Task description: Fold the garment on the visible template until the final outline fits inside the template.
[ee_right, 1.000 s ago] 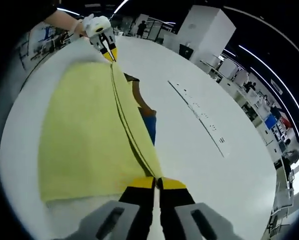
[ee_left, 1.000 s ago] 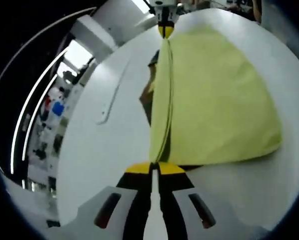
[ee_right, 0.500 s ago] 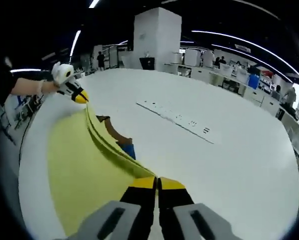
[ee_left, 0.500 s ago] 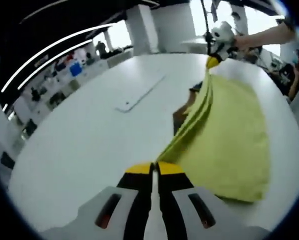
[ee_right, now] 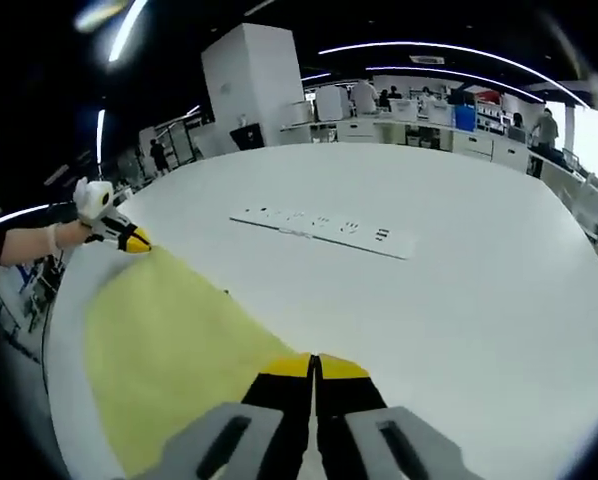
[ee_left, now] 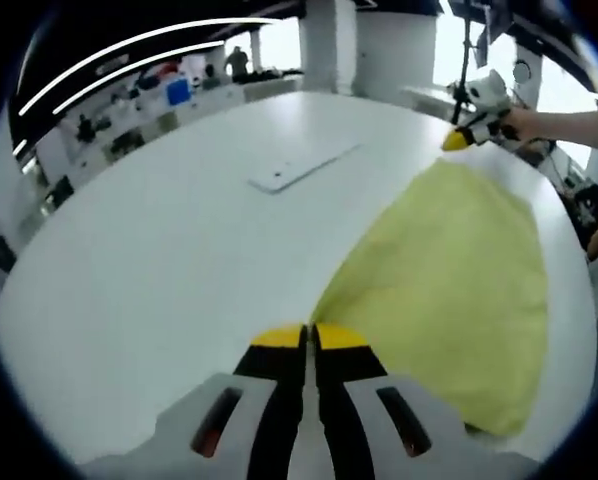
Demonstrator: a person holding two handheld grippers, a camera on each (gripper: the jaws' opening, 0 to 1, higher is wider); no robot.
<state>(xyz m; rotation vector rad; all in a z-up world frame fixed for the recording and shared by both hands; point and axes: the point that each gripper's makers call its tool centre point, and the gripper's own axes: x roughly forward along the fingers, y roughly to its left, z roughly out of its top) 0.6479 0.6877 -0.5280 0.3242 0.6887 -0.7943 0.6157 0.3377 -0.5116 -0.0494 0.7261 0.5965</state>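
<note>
A yellow garment (ee_left: 444, 270) lies spread over the white round table (ee_left: 159, 270), tapering toward my left gripper (ee_left: 306, 333), whose jaws are shut on its near corner. At its far corner the right gripper (ee_left: 456, 140), held by a hand, pinches the cloth. In the right gripper view the garment (ee_right: 164, 335) stretches from my right gripper (ee_right: 316, 364), shut on its edge, to the left gripper (ee_right: 136, 240) in a gloved hand at the far left corner. The cloth looks flat and taut between the two grippers.
A long white strip with dark marks (ee_right: 324, 228) lies on the table beyond the garment, also seen as a pale strip (ee_left: 304, 168) in the left gripper view. Desks, shelves and people stand around the table's edge (ee_right: 499, 170). A white pillar (ee_right: 244, 85) rises behind.
The garment's raised doubled edge has been carried over and laid down, so the cloth now lies flat. The brown and blue patch seen beside the fold is now covered. Both views have swung.
</note>
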